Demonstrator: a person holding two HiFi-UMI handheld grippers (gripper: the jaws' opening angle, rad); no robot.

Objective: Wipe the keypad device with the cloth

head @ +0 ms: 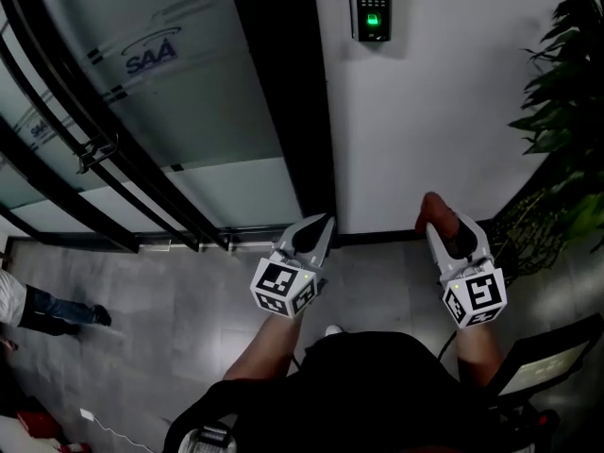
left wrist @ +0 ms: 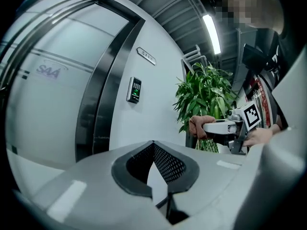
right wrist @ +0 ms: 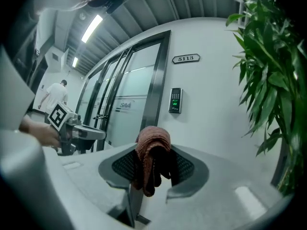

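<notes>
The black keypad device [head: 371, 6] with a green light hangs high on the white wall, right of the dark door frame; it also shows as the keypad [left wrist: 134, 90] and the keypad [right wrist: 175, 100]. My right gripper [head: 445, 223] is shut on a reddish-brown cloth [head: 435, 209], well below the keypad and apart from it. The cloth [right wrist: 152, 150] bunches over the right gripper's tips [right wrist: 153, 158] and hangs down between the pads. My left gripper [head: 321, 226] is level with it to the left, its jaws shut on nothing, tips [left wrist: 153, 143] meeting.
A glass door [head: 151, 92] with an SAA logo and black bars fills the left. The dark door frame [head: 283, 92] stands beside the keypad. A leafy potted plant [head: 566, 111] crowds the right. A person's legs [head: 42, 310] show on the grey floor at far left.
</notes>
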